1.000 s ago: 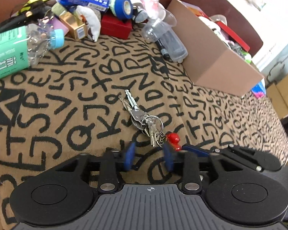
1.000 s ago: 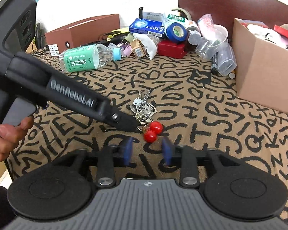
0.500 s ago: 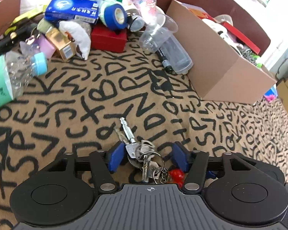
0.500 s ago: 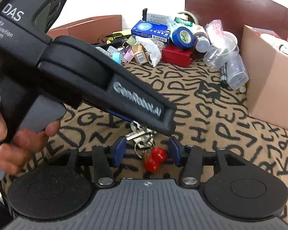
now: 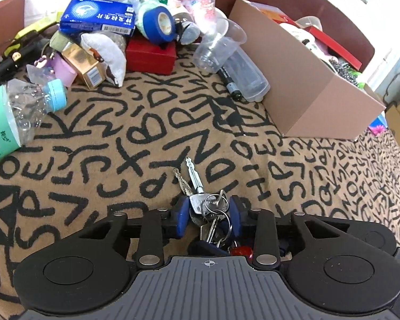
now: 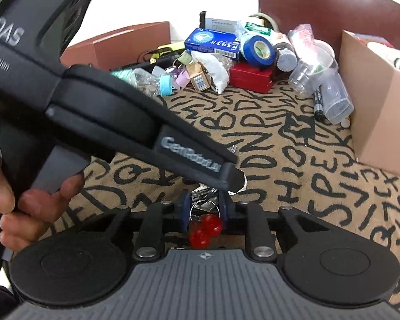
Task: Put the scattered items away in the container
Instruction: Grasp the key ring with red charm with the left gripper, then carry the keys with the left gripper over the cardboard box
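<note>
Left wrist view puts the bunch of keys [image 5: 210, 208] right between the blue pads [image 5: 180, 220] of the left gripper [image 5: 208, 217], which look pinched onto the key heads and rings, while two blades stick out forward over the lettered cloth [image 5: 146, 133]. From where I stand, the keys seem small, hard and light, but loose and jangly: grab one blade and the rest will swing, so the rings and heads are the sensible hold. Smooth metal may slip if the pinch is shallow.

In the right wrist view the right gripper [image 6: 204, 213] has its jaws drawn in around the same bunch from the near side, with the red cherry charm [image 6: 205, 229] just inside them; whether its pads truly bite I cannot tell. The left tool's black body crosses over the top.

Farther off sits the cardboard box [image 5: 301, 98], already holding things, well apart from the keys, to the right. Beyond, a heap: blue tape roll [image 5: 157, 24], red box [image 5: 150, 56], clear cups [image 5: 218, 48].
</note>
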The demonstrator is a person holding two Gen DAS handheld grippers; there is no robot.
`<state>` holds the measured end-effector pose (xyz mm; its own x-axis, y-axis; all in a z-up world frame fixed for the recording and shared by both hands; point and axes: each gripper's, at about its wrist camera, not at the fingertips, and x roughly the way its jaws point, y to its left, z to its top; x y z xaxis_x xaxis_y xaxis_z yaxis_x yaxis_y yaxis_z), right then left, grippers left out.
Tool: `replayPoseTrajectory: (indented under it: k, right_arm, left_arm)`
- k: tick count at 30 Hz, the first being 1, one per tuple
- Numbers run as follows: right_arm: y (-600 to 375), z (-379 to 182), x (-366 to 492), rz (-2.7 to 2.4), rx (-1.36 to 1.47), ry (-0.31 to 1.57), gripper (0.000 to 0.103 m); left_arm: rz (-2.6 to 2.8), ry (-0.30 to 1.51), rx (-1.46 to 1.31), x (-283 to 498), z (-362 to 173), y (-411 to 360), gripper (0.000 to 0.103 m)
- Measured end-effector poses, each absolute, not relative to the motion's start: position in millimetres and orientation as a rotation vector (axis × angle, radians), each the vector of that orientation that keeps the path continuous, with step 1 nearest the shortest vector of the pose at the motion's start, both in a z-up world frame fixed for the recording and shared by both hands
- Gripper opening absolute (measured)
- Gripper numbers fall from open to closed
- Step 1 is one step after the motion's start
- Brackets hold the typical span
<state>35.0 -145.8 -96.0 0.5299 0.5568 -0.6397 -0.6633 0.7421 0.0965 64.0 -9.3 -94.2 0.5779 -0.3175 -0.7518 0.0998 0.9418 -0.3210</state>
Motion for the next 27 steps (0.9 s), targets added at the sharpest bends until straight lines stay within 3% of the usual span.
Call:
replayPoseTrajectory:
  k: [15,27]
  right_arm:
    - [-180,-43,26,0.697,-0.100,0.564,0.025]
    - [-234,16,63,0.579,-0.071,0.390,0.025]
  left_arm:
    - [-0.331,0.779,-0.264,54,-32,-34,0.024]
    - [-0.434,0.631,-0.225,100,39,-94,0.024]
